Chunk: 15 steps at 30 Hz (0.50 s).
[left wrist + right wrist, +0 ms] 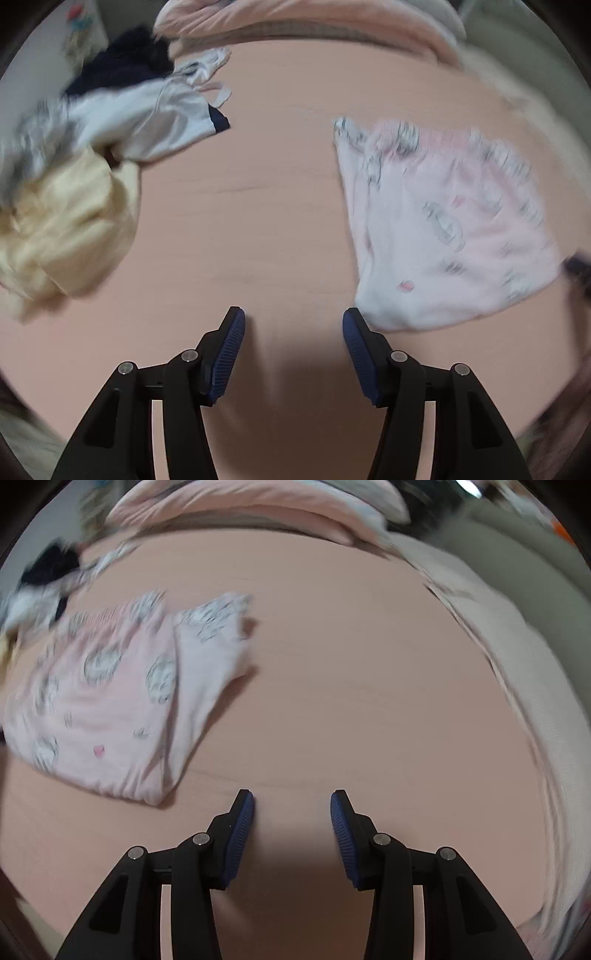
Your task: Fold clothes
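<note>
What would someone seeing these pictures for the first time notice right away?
Probably the pink printed garment, lying partly folded on the pink surface between the two views. Next, the jumbled heap of unfolded clothes at the left of the left wrist view. Both the left gripper and the right gripper are open and empty.

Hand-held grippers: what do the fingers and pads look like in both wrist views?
Both match: the left hand-held gripper and right hand-held gripper have matte black angular linkage fingers with round silver pivot pins and ribbed dark-blue pads. No cables, markings or sleeves visible.
</note>
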### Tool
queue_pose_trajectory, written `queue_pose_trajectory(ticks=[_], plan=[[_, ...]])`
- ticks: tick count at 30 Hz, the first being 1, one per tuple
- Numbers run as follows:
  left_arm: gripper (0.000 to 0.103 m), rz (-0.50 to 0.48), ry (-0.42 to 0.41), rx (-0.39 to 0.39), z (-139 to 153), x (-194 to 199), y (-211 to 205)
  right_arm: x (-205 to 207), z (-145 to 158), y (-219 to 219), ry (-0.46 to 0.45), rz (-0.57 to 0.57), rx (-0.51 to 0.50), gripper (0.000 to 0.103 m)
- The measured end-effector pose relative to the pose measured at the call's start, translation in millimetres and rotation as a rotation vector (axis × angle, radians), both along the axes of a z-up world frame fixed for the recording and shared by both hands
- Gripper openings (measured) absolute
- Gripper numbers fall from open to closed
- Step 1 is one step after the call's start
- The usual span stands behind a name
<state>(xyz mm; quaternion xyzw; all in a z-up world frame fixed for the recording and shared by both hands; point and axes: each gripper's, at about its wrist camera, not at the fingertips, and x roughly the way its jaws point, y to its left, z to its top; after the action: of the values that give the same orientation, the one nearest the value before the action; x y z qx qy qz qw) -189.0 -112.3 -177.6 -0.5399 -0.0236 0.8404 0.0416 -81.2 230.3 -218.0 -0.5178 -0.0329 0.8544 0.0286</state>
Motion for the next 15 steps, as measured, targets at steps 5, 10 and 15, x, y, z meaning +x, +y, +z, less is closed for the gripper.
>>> queue_pose_trajectory(ticks=[5,10,15], plan=[[0.053,-0.048,0.008,-0.003,-3.5,-6.0,20.1,4.7,18.9,-38.7,0.081,0.118,-0.092,0.042],[0.053,0.045,0.007,-0.137,-8.2,-8.0,12.4,-3.8,2.2,-57.3,0.013,0.158,-0.036,0.042],[0.053,0.016,0.109,0.013,11.1,-7.8,16.5,-0.8,4.4,-46.0,-0.012,0.07,0.054,0.046]])
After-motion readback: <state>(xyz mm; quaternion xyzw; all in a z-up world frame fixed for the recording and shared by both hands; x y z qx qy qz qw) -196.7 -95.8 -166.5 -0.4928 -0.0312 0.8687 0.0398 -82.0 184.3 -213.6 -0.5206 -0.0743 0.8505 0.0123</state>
